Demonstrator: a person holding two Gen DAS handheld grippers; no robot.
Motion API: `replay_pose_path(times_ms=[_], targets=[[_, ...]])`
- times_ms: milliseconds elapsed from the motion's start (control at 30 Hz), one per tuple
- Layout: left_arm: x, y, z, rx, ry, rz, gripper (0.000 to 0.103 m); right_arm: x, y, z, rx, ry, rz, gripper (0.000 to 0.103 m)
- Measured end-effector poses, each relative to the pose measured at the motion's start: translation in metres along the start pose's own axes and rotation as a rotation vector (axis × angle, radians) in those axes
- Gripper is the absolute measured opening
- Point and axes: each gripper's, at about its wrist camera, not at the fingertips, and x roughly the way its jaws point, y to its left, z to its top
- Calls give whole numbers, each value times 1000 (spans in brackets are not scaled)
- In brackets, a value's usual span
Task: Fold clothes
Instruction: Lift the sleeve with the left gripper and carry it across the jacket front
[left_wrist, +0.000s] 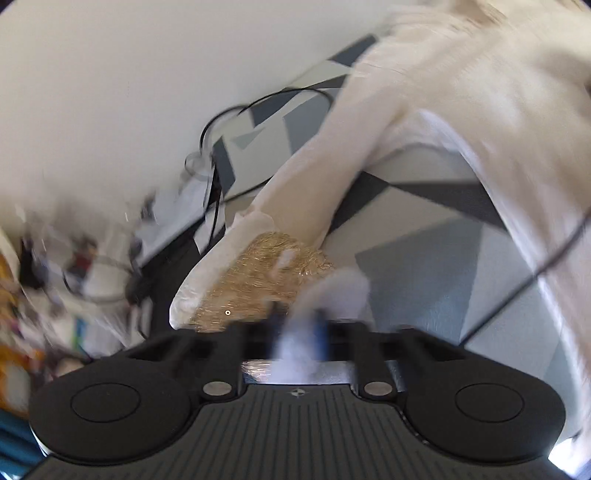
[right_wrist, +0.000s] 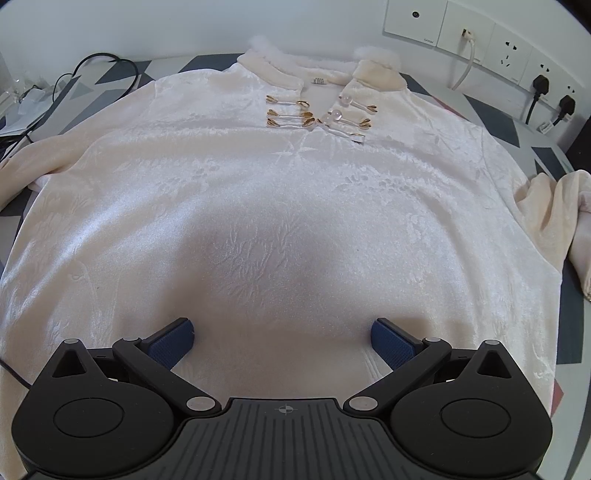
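Observation:
A cream velvet top (right_wrist: 280, 206) lies flat, front up, with its fur collar (right_wrist: 280, 70) and gold loop fastenings (right_wrist: 291, 114) at the far end. My right gripper (right_wrist: 282, 339) hovers over the lower front, open, its blue pads (right_wrist: 173, 341) wide apart with nothing between them. In the blurred left wrist view, the top's left sleeve (left_wrist: 306, 184) runs towards me to a gold embroidered cuff (left_wrist: 258, 280) with white fluffy trim (left_wrist: 343, 291). My left gripper (left_wrist: 299, 328) is shut on that trim, which bunches between the blue pads.
A grey geometric cover (left_wrist: 424, 280) lies under the top. A black cable (right_wrist: 107, 62) loops at the far left. Wall sockets (right_wrist: 480, 37) with plugs sit at the far right. The other sleeve (right_wrist: 554, 221) is bunched at the right edge. Blurred clutter (left_wrist: 55, 277) shows at left.

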Motion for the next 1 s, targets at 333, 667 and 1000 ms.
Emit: replay_pose_path(times_ms=[333,667,1000], targets=[[-99,201,-5,-1028,-377,-215,7,-1,0,0,-1,-6,1,102],[-121,242,-43,-1242,-485,-190,7,-1,0,0,3,-7,-1,102],[-118,240,-20,-1266,-547,-234,6,-1,1,3,8,6,-6,102]])
